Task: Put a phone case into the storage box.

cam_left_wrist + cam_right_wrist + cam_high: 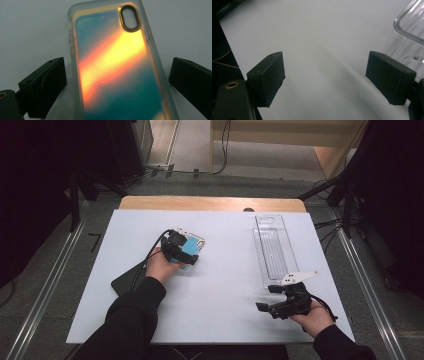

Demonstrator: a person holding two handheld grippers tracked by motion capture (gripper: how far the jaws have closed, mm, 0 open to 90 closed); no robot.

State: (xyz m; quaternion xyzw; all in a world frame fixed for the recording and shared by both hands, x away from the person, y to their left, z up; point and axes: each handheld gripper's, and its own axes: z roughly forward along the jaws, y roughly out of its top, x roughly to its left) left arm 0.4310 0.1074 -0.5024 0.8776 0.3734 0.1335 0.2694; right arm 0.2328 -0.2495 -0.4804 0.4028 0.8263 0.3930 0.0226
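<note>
Phone case (117, 67), iridescent teal and orange with a frosted rim, lies flat on the white counter (220, 285) toward its left half, nearer the far edge than the near one. The left gripper (189, 251) hovers right over it, jaws standing wide on either side of the case's long edges with a clear gap on each side, pressing on nothing.

To grasp it well, I judge the jaws should come down evenly until both sit level with the case's rim, then close across its narrow width, squarely on the side walls, not on a corner, and below the camera cut-out. The thin, slippery shell could tip or skid if one jaw touches first.

The right gripper (280, 306) waits near the counter's near right corner, jaws wide and empty, just short of the near end of the clear plastic tray (272, 250).
</note>
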